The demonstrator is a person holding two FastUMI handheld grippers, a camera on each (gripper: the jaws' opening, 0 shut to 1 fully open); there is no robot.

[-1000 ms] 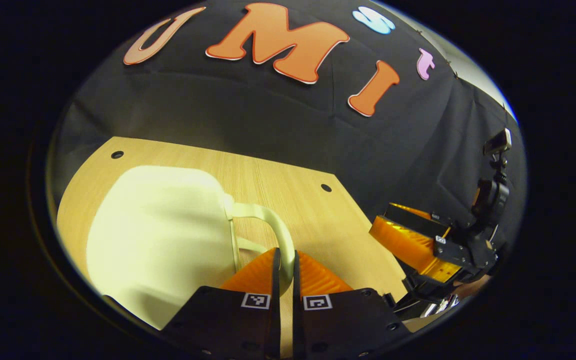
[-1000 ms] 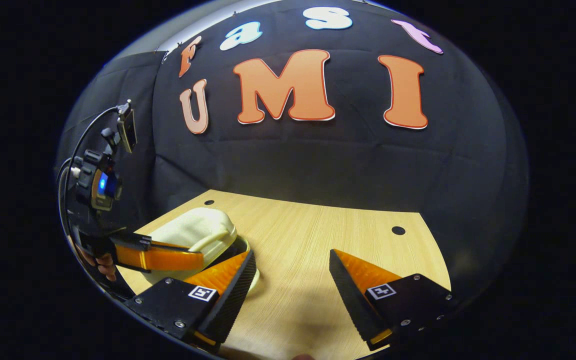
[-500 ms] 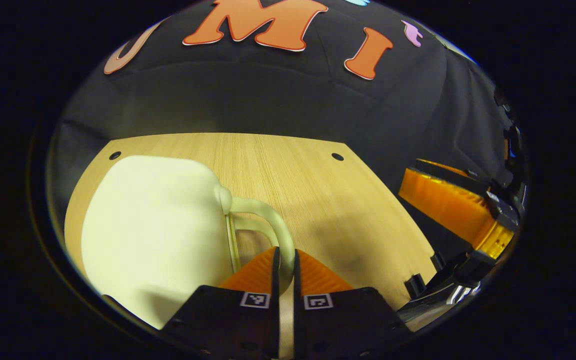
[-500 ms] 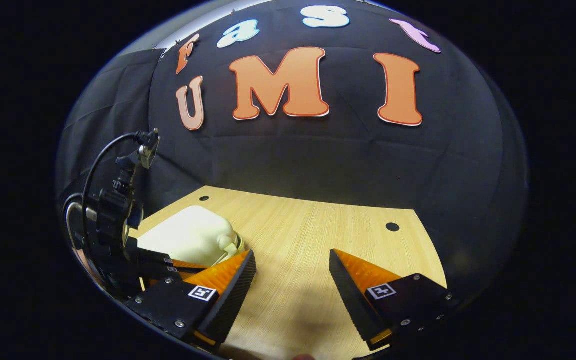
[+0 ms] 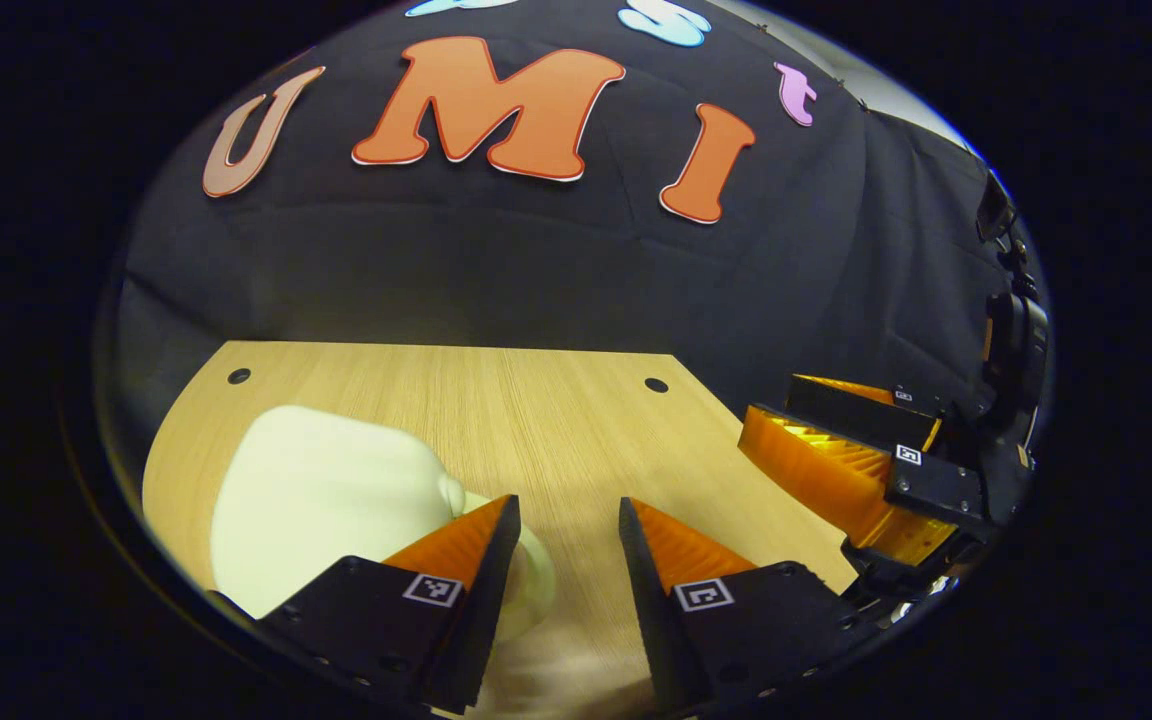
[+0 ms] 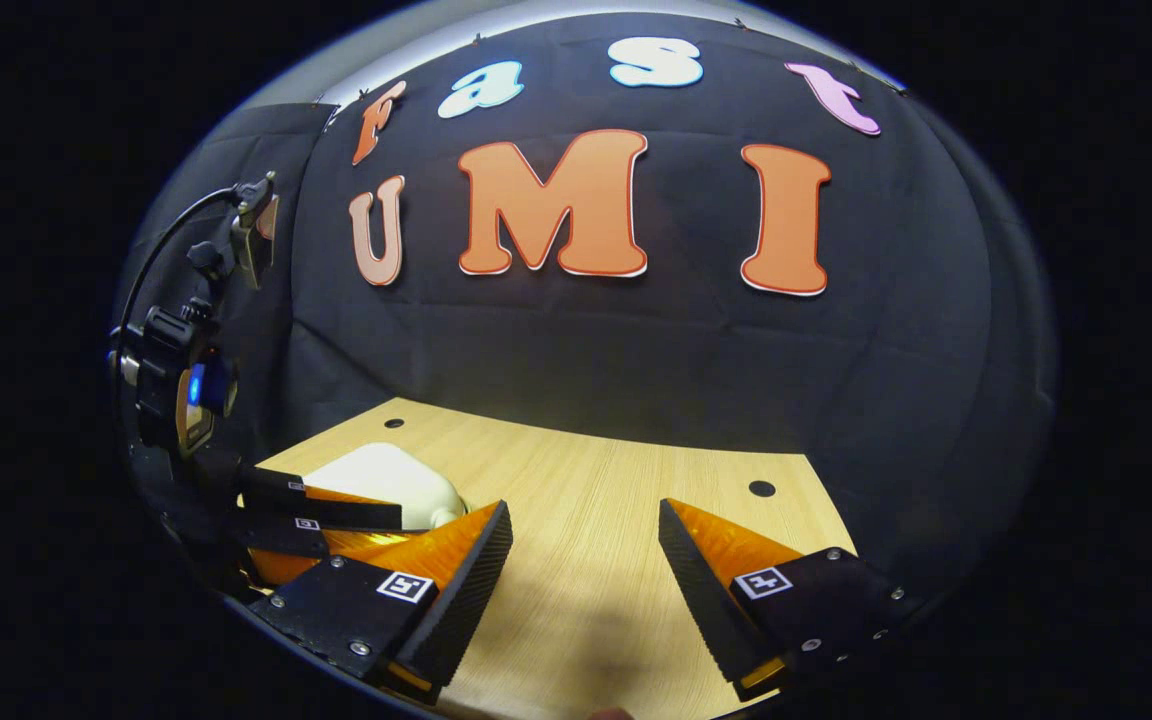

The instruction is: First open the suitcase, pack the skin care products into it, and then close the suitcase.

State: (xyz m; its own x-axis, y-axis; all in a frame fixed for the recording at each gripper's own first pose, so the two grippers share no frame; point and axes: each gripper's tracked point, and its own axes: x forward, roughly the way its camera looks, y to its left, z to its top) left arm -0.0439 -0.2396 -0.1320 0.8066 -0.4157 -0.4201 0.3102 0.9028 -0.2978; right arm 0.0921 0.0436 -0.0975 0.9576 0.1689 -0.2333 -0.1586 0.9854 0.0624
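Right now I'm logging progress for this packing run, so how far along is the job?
It looks finished or nearly so. Done: the cream suitcase lies shut on the wooden table, and no skin care products sit out on it. In hand: nothing; the left gripper stands open beside the suitcase handle, and the right gripper is open over bare wood. Left: apparently nothing; what is inside is hidden.

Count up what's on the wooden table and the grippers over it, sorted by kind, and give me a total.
Suitcases, cream, lid down: 1, the suitcase
Grippers, jaws apart: 2, the left gripper and the right gripper
Tables: 1, the wooden table
Total: 4
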